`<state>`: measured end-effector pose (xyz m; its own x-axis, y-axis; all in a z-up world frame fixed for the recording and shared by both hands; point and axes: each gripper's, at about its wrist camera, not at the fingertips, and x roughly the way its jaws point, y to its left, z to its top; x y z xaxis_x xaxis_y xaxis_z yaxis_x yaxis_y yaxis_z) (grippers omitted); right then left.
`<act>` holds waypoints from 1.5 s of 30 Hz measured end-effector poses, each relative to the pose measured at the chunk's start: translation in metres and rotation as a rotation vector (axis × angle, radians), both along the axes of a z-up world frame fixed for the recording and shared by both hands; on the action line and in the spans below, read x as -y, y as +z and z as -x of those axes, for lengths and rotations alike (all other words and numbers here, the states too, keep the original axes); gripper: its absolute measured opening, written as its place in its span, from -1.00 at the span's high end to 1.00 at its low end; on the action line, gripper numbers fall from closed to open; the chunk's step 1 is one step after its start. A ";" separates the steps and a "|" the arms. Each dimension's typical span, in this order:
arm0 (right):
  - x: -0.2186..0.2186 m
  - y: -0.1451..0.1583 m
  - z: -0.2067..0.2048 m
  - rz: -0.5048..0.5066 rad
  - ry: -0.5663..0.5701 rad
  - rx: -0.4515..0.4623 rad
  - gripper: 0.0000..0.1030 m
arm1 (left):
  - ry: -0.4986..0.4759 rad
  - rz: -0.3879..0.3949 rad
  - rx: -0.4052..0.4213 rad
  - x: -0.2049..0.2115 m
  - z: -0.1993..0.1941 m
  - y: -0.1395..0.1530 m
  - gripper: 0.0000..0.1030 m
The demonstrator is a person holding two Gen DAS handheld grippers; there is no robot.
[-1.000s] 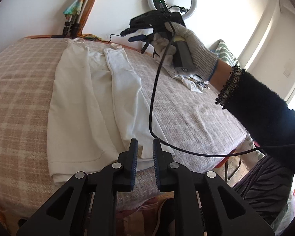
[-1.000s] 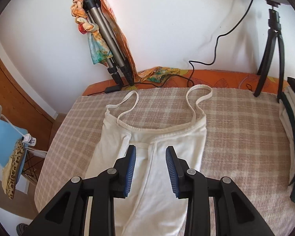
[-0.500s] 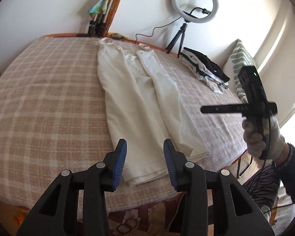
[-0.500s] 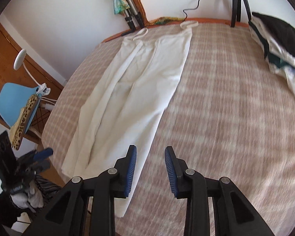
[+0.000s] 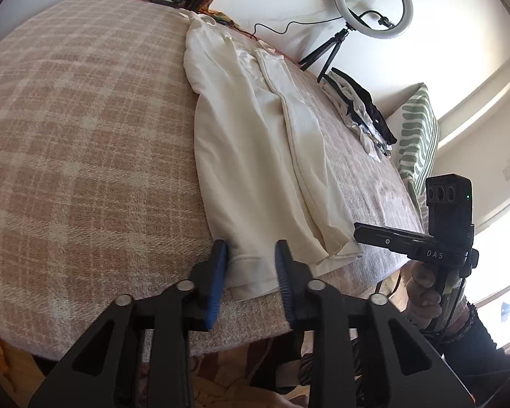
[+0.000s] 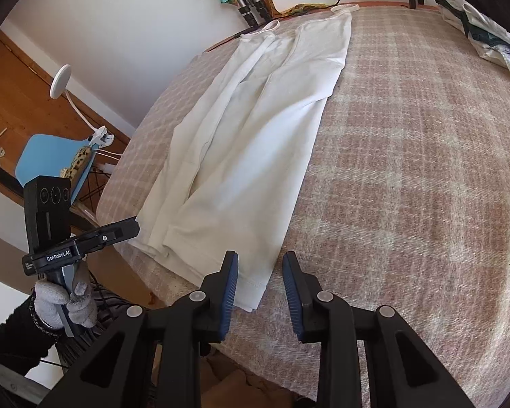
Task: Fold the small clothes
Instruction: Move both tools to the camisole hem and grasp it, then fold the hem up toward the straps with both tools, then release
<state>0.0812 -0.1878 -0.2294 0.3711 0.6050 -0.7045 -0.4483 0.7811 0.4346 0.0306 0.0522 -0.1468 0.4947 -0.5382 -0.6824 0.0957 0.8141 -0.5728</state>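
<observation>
A long white strappy garment [image 5: 255, 142] lies flat on the checked bed cover, both sides folded in lengthwise, straps at the far end. It also shows in the right wrist view [image 6: 248, 129]. My left gripper [image 5: 251, 265] is open and empty, its fingers either side of the left corner of the near hem. My right gripper [image 6: 260, 278] is open and empty, just at the right corner of the hem. Each gripper shows in the other's view, the right [image 5: 384, 238] and the left [image 6: 119, 231], at the bed's near edge.
The checked bed cover [image 5: 85, 156] ends just below the hem. A pile of dark and white clothes [image 5: 360, 108] lies at the far right, beside a green patterned pillow [image 5: 418, 136]. A ring light on a tripod [image 5: 370, 0] stands behind the bed. A blue chair [image 6: 51, 156] stands left.
Both grippers have moved down from the strap end to the near hem of the garment. The left gripper has opened wider; both are now low at the hem corners.
</observation>
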 end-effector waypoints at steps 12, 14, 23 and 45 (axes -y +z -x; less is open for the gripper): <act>0.023 0.023 0.020 -0.065 -0.033 0.025 1.00 | -0.021 -0.032 0.061 -0.002 0.008 0.012 0.92; 0.018 0.012 0.019 -0.006 -0.041 0.006 1.00 | -0.037 -0.060 0.054 0.004 0.007 0.007 0.93; 0.026 -0.002 0.014 0.017 -0.028 -0.033 1.00 | -0.060 -0.126 0.063 0.010 0.013 0.005 0.93; 0.033 -0.013 0.014 -0.187 0.014 -0.101 0.94 | -0.044 0.006 0.032 0.001 0.014 0.019 0.93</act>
